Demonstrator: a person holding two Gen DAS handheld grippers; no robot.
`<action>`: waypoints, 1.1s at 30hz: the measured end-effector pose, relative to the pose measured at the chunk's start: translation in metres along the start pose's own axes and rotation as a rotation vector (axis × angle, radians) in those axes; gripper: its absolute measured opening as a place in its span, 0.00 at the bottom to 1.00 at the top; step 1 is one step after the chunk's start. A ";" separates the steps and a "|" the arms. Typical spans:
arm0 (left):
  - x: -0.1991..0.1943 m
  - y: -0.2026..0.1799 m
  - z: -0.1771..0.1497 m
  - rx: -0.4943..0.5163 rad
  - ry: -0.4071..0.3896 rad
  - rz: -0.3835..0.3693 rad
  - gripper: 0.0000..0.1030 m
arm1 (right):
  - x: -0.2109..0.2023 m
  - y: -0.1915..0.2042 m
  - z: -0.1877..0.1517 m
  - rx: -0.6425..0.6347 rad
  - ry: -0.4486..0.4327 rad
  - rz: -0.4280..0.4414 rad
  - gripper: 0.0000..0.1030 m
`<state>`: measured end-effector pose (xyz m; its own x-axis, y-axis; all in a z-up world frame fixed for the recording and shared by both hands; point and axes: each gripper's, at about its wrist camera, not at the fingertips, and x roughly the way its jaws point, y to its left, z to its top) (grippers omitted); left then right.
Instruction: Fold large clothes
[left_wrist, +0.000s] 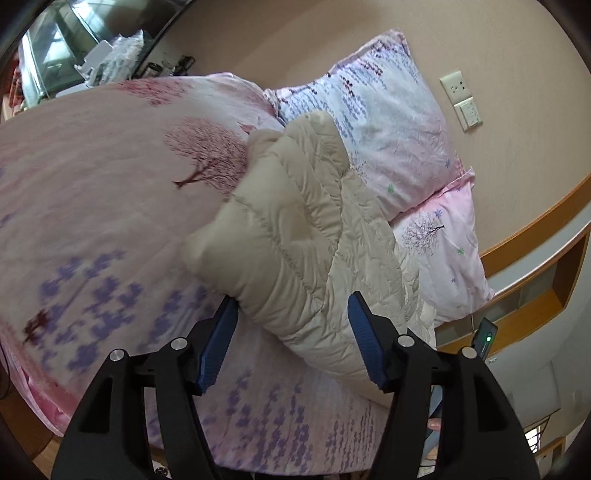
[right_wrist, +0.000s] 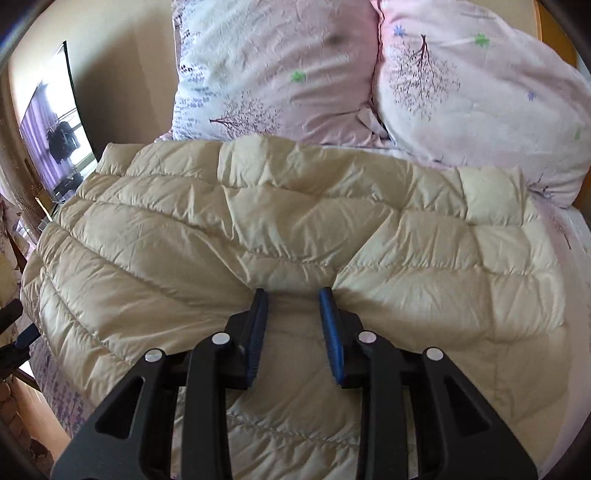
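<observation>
A cream quilted down jacket (left_wrist: 295, 229) lies in a folded heap on the pink floral bed cover (left_wrist: 92, 184). My left gripper (left_wrist: 291, 314) is open, its blue pads on either side of the jacket's near end. In the right wrist view the jacket (right_wrist: 295, 221) spreads wide across the bed. My right gripper (right_wrist: 293, 299) presses into the jacket's near fold, with a ridge of fabric bunched between its blue pads (right_wrist: 258, 321). The pads stand a moderate way apart around that fabric.
Two pink floral pillows (left_wrist: 388, 122) (right_wrist: 480, 92) lean on the beige wall behind the jacket. A wall socket (left_wrist: 456, 88) and a wooden headboard shelf (left_wrist: 535, 302) are at the right. A mirror (right_wrist: 55, 136) stands at the far left of the right wrist view.
</observation>
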<state>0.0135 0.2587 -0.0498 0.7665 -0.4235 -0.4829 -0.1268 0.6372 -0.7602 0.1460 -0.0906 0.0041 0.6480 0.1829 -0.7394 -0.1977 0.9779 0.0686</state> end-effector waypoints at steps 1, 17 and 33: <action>0.003 -0.002 0.002 0.000 -0.001 0.006 0.62 | 0.001 0.001 0.000 0.000 0.004 0.000 0.30; 0.024 -0.029 0.028 0.035 -0.124 0.014 0.24 | 0.019 0.007 -0.002 -0.049 0.047 -0.035 0.31; 0.027 -0.028 0.027 0.037 -0.102 0.056 0.49 | 0.013 0.024 0.001 -0.067 -0.003 -0.102 0.32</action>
<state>0.0546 0.2470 -0.0297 0.8191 -0.3201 -0.4760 -0.1493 0.6823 -0.7157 0.1506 -0.0646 -0.0031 0.6691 0.0832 -0.7385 -0.1791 0.9825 -0.0516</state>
